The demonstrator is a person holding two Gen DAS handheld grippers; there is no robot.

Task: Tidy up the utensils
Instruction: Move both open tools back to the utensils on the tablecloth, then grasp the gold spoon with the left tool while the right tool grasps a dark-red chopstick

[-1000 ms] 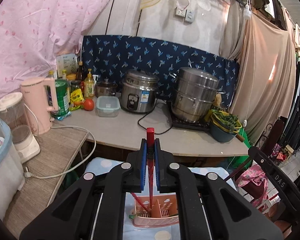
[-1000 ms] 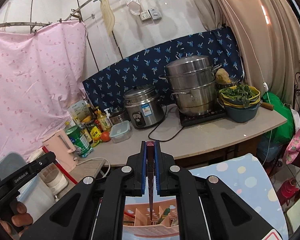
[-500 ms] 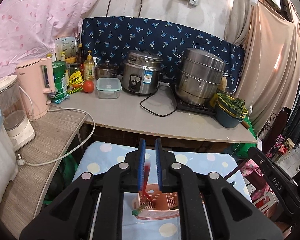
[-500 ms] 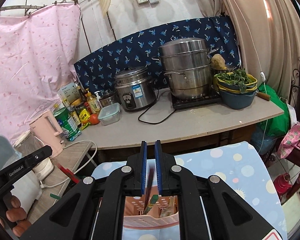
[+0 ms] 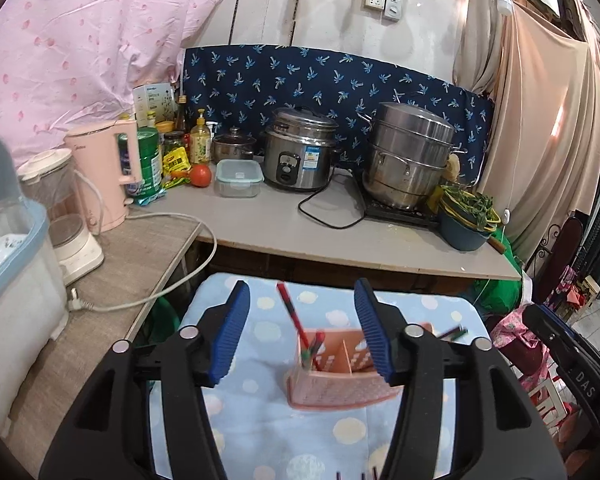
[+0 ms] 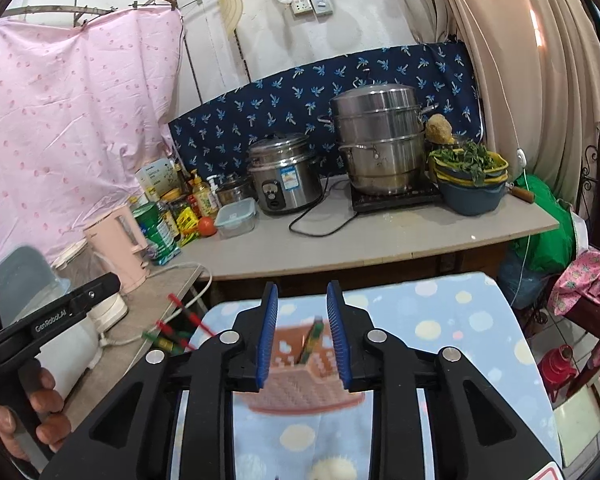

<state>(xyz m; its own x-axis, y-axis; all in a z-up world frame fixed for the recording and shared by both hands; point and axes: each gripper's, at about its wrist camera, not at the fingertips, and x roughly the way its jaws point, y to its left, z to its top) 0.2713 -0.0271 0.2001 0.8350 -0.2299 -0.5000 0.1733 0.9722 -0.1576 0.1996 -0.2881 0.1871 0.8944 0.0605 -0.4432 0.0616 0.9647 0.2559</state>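
My left claw (image 5: 302, 334) has just been opening and now stands released, its blue pads wide apart with nothing pressed between them, above the pink utensil holder (image 5: 340, 376) on the dotted blue tabletop (image 5: 256, 416). A red chopstick (image 5: 294, 320) leans in the holder's left compartment. My right claw (image 6: 302, 338) has also just been opening and stands slightly parted, and a blurred greenish utensil (image 6: 310, 342), possibly another chopstick, sits loose in the holder beyond its pads.

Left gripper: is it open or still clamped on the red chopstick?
Open. The left gripper has just been opening; its blue pads stand wide apart, and the red chopstick leans in the pink holder between them, touching neither.
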